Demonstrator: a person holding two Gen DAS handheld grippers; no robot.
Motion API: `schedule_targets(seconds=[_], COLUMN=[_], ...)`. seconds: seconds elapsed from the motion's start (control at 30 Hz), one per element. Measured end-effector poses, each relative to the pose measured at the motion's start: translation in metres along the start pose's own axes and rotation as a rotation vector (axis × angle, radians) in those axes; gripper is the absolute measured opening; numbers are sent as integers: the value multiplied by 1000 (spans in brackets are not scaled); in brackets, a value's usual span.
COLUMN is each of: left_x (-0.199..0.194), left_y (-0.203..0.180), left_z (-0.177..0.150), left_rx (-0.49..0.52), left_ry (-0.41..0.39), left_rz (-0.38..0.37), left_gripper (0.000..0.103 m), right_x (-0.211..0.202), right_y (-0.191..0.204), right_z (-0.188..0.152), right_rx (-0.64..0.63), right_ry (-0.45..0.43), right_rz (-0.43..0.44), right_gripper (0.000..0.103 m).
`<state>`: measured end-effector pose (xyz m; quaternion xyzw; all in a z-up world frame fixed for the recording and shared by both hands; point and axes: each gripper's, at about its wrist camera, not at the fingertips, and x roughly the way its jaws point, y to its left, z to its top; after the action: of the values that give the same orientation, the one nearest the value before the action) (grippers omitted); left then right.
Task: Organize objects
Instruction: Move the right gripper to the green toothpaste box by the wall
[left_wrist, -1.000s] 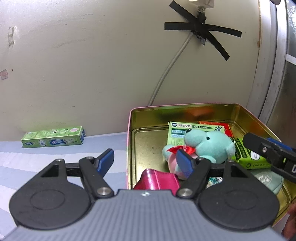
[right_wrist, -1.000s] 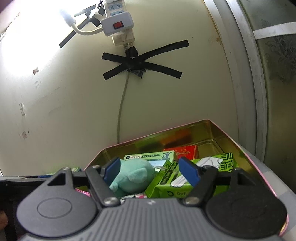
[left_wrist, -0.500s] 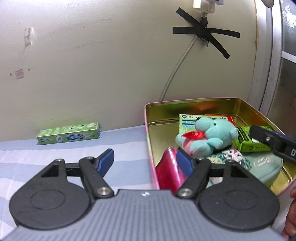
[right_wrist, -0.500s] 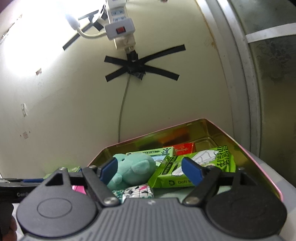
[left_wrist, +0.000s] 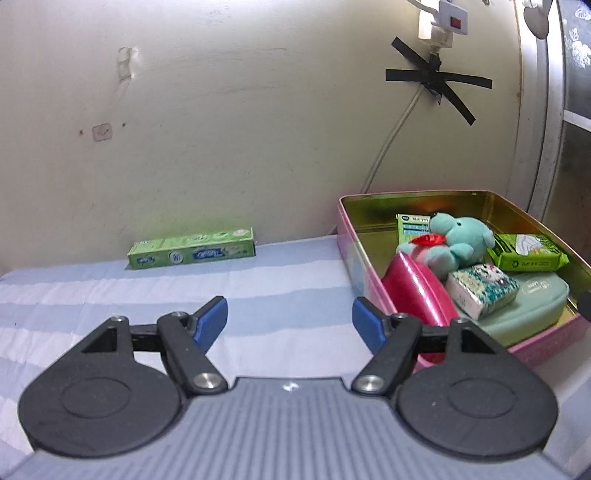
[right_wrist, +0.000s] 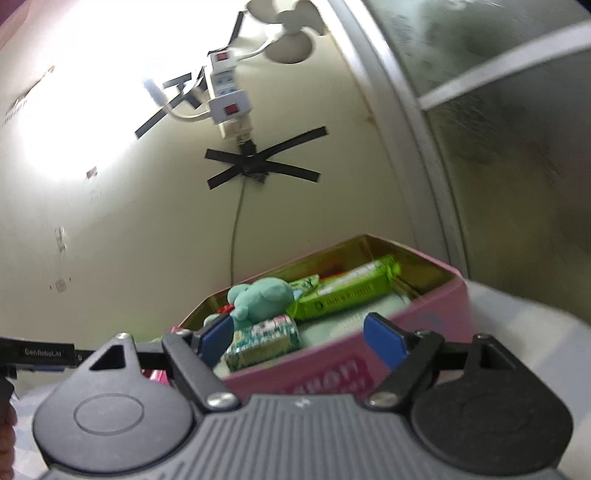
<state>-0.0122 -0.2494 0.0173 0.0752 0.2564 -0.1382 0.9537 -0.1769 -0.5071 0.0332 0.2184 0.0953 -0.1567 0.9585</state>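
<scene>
A pink tin (left_wrist: 354, 254) with a gold inside stands at the right on the striped cloth. In it lie a teal plush toy (left_wrist: 458, 236), a magenta case (left_wrist: 413, 291), a small patterned pack (left_wrist: 480, 288), a green tissue pack (left_wrist: 524, 254) and a mint pouch (left_wrist: 532, 306). A green toothpaste box (left_wrist: 192, 251) lies by the wall, far ahead of my left gripper (left_wrist: 290, 321), which is open and empty over the cloth. My right gripper (right_wrist: 299, 339) is in front of the tin's near wall (right_wrist: 332, 369); its jaws are opening with nothing gripped between them.
A taped cable (left_wrist: 391, 144) runs down the wall to behind the tin, under a power strip (right_wrist: 229, 107). A window frame (left_wrist: 532, 110) stands at the right. The blue-and-white striped cloth (left_wrist: 110, 295) stretches left of the tin.
Both grippers have drawn back from the tin. The left one moved left, off the tin and over the cloth. The right gripper's jaws have spread wider and now face the tin's outer wall.
</scene>
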Motion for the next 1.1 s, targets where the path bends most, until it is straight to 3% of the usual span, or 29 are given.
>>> schedule_targets(seconds=[0.2,0.47,0.6,0.8,1.1], left_x=[-17,-15,-11,-2,14], left_y=[8,23,36,70,149], left_z=[-25,-60,-70,-80,-92], left_rx=[5,-15,-15,-31,-98], left_ry=[-13,45,59,80,116], left_rz=[-24,-31,-5,45,145], left_gripper=[77,77,77,77,81], right_x=[-15,-8,1,15,27], right_y=[3,19,35,68,158], right_z=[-29,-37,-43,-61,-101], right_rx=[15,-64,-142,-226,-434], right_ry=[88,169,250,384,466], right_rz=[4,-5,12,84,196], right_gripper=[81,83,83,83,84])
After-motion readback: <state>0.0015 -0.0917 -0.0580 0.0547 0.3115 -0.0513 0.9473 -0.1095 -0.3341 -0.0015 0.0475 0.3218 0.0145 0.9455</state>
